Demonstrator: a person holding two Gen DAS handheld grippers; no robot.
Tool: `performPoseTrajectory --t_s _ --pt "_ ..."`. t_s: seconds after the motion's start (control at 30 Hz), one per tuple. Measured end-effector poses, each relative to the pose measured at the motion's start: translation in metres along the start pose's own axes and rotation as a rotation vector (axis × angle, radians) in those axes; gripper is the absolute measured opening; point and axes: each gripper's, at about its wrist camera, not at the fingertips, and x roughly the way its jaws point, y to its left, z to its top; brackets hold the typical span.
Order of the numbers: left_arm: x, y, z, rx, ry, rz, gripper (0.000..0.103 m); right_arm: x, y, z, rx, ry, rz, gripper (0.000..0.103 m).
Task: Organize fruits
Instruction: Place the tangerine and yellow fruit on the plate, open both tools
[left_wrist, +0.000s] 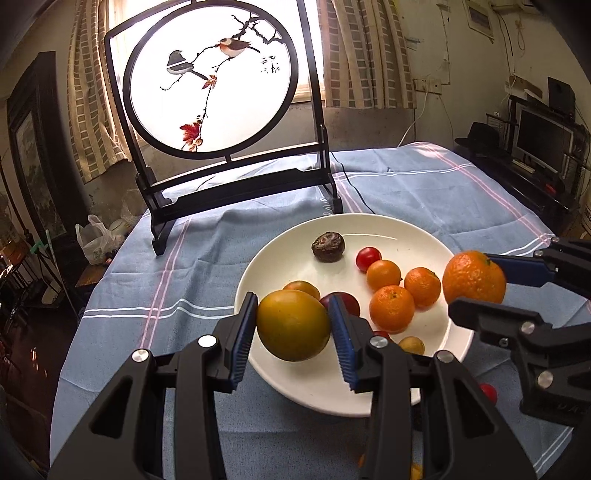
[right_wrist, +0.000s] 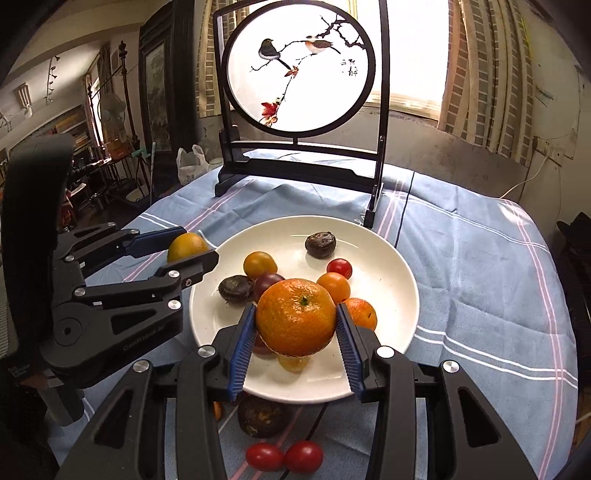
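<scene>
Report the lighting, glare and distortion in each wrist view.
Left wrist: backlit round screen blown out to white, fisheye edges bent and dark, plate sharp. Right wrist: window overexposed, corners vignetted, orange crisp with a soft sheen.

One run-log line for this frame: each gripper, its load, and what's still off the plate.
left gripper: shut on yellow-green fruit | right gripper: shut on large orange | both over white plate | off plate: two red tomatoes

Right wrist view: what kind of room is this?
Probably a lived-in home room, not a lab: a cloth-covered table with a fruit plate, a decorative bird-painting screen before a curtained window, and cluttered shelves at left.
</scene>
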Motion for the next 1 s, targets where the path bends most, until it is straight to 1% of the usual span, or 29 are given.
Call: performPoseTrajectory --t_s 0.17,0.33,0.47,0.67,0.8,0.93,1.0 --pt "0.006 0.01 0.005 -0.015 -0.006 0.004 0.039 0.006 -0.011 0.004 0.022 -0.006 -0.015 0.044" --pt "0.015 0.013 0.008 -0.016 0.004 0.011 0.039 0.018 -0.023 0.006 0.045 0.011 -0.039 0.044" --pt "0.02 0.011 0.012 -0.018 0.006 0.002 0.039 0.03 -0.022 0.016 0.047 0.019 -0.04 0.044" --pt "0.025 0.004 0.007 0.02 0.006 -0.005 0.039 0.038 -0.017 0.023 0.038 0.018 -0.029 0.044" --pt "0.033 0.0 0.009 0.028 0.006 0.004 0.039 0.055 -0.018 0.032 0.055 0.048 -0.019 0.044" --pt "0.036 -0.007 0.014 0.06 -0.016 0.031 0.039 0.078 -0.02 0.04 0.073 0.083 -0.044 0.044" --pt "0.036 -0.009 0.014 0.075 -0.024 0.044 0.044 0.09 -0.022 0.043 0.09 0.106 -0.04 0.044"
